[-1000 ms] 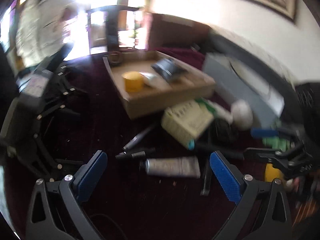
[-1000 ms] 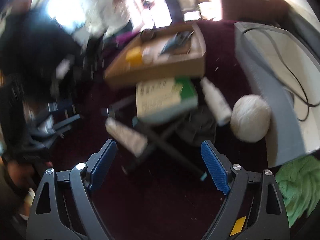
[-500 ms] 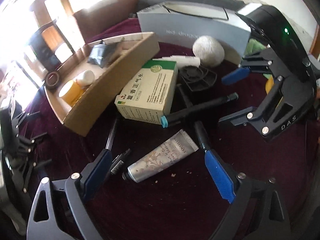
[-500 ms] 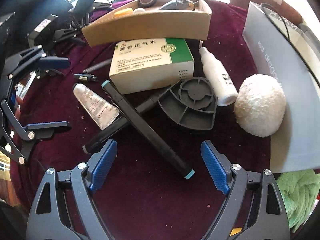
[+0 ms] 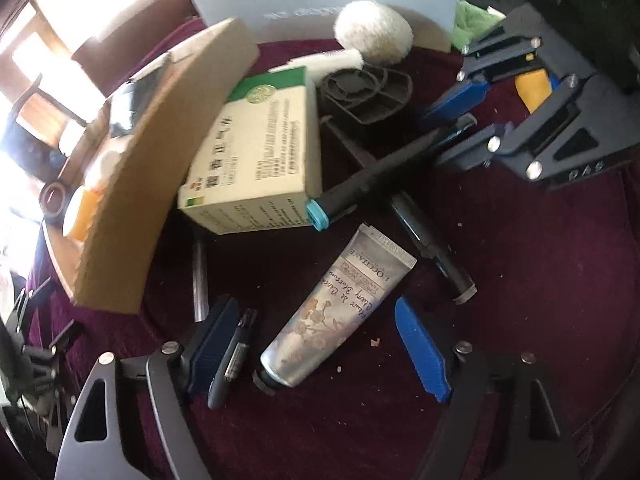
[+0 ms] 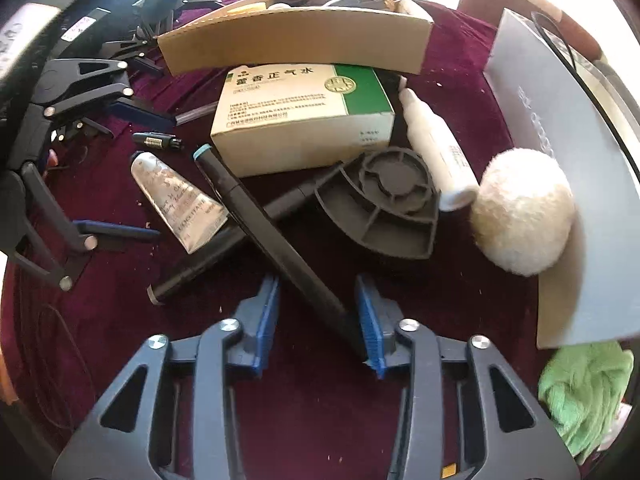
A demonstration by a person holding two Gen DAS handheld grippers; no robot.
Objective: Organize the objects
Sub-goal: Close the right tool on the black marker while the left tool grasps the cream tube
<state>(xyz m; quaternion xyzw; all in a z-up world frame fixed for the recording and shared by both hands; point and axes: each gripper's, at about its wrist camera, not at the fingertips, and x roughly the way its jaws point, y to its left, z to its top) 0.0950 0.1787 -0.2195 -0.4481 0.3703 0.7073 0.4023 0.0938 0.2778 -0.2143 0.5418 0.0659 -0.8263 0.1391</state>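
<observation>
While your two grippers sit low over the dark red cloth [image 6: 460, 312], take stock from the biggest things down. Farthest back is the shallow brown cardboard tray [image 6: 296, 46], already carrying a few small items. Just in front of it lies the cream and green medicine carton [image 6: 304, 120]; it looks light and stiff, so its short sides would be the natural place to take it.

Next comes the fluffy white wool ball [image 6: 522, 210] beside the grey box [image 6: 560, 140], soft and likely to squash. Then the grey ribbed plastic part [image 6: 380, 204], rigid, with the white plastic bottle [image 6: 436, 148] touching its far edge.

Your right gripper [image 6: 318, 320] has its jaws drawn narrow around the near end of the long black marker with the teal cap [image 6: 276, 236], one pad touching the barrel and the other just off it, so no firm hold yet. That marker lies across a second black marker [image 6: 192, 268]. It should be stiff, light and smooth, so close squarely across the barrel, not at the tapering tip, or it may roll out.

Your left gripper [image 5: 316, 344] stands wide open around the silver floral hand cream tube [image 5: 340, 308]. Its body is soft, so pinch near the cap end. A small black pen-like piece [image 5: 234, 356] lies against the left pad.
</observation>
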